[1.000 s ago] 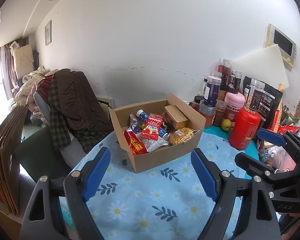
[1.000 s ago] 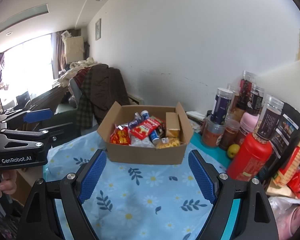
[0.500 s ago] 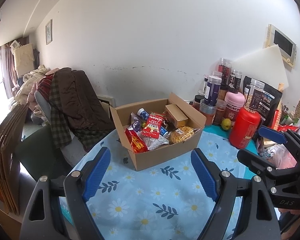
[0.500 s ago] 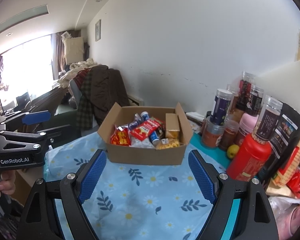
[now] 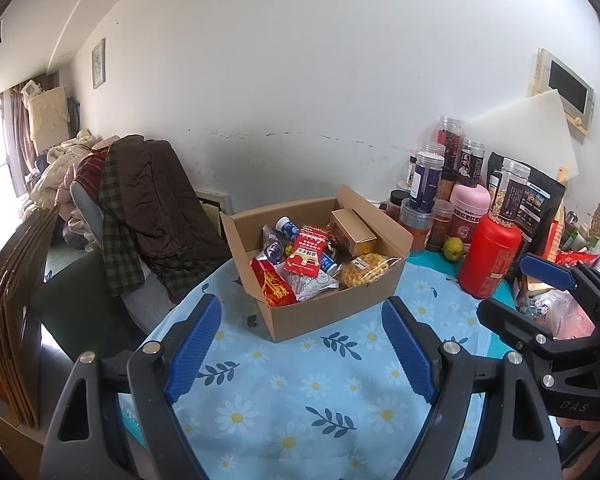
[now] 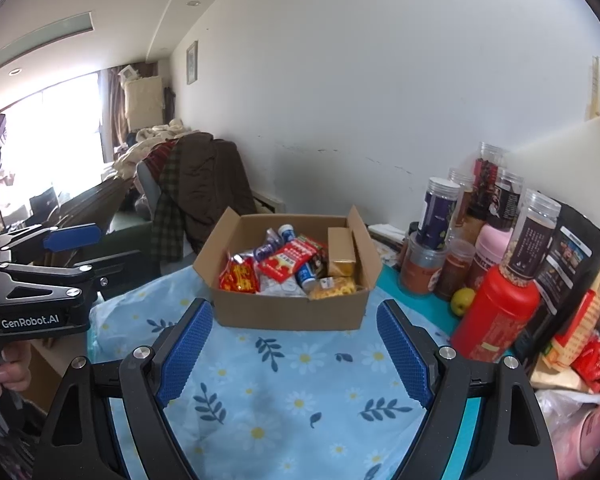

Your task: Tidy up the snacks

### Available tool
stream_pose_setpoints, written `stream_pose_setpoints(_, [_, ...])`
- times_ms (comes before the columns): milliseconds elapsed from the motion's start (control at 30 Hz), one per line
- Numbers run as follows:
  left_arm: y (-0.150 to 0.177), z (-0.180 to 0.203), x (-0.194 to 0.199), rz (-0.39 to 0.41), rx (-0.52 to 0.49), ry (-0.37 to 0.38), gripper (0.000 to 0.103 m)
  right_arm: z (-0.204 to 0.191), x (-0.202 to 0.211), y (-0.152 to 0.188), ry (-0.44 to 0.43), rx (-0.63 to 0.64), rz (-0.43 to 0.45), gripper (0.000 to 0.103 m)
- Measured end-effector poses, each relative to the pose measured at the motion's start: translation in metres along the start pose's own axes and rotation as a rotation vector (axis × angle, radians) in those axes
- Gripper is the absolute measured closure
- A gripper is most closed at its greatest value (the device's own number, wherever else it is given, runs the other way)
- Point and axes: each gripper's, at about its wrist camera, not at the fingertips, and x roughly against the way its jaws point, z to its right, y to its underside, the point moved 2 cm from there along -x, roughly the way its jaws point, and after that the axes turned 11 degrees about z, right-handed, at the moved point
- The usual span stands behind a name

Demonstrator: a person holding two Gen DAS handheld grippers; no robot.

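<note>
- At twelve o'clock from both grippers, the cardboard box (image 5: 320, 272) of snacks (image 5: 306, 256) is sitting on the bench (image 5: 300, 392).
- Left gripper (image 5: 300, 344) and right gripper (image 6: 290, 344) are hovering with jaws spread, gripping nothing; the right looks nearer.

A cardboard box (image 5: 332, 304) sits on the table (image 5: 284, 400), with snack packets (image 5: 306, 256) inside it. Jars (image 5: 428, 184) and a canister (image 5: 488, 256) stand to its right, a chair (image 5: 112, 208) heaped with clothes to its left.
</note>
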Motion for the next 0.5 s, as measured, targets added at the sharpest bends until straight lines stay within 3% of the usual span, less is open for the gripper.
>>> stream_pose_setpoints(500, [-0.0019,-0.0010,-0.0019,-0.007,0.003,-0.026,0.020,0.0083,0.0028,-0.0012,0.045,0.005,0.005,0.012])
